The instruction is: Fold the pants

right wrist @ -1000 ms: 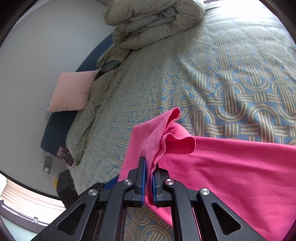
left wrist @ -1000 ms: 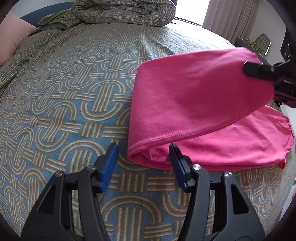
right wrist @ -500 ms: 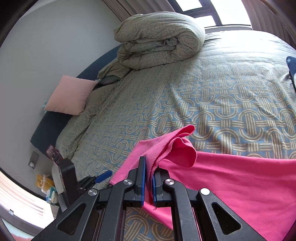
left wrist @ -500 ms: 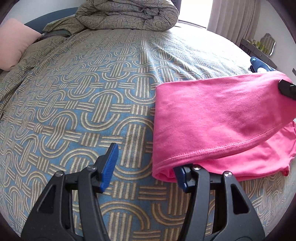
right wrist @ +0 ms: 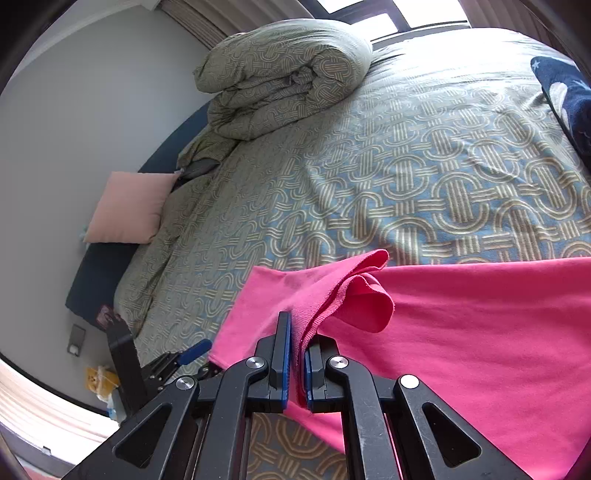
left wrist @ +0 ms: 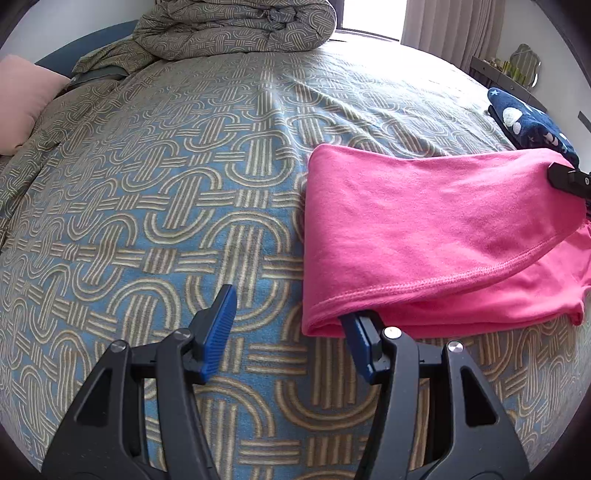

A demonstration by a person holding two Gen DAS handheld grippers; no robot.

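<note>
The pink pillow [left wrist: 22, 99] lay at the far left edge of the bed [left wrist: 155, 206], against the headboard side. The rolled duvet [left wrist: 240, 26] sat at the far edge of the bed. The left tool [left wrist: 288, 328] was released, its jaws spread wide; its left finger hung over bare bedspread, and its right finger was tucked under the near folded corner of the pants [left wrist: 424, 236]. The pink pants lay doubled over on the right part of the bed, close to its near edge, the upper layer raised at its right end. There the right tool [right wrist: 295, 354] was clenched on a bunched ribbed edge of the pants [right wrist: 461, 332], with fabric pinched between its blue pads [right wrist: 284, 350]. A navy star-patterned garment [left wrist: 528, 122] lay at the far right edge of the bed, just behind the pants.
</note>
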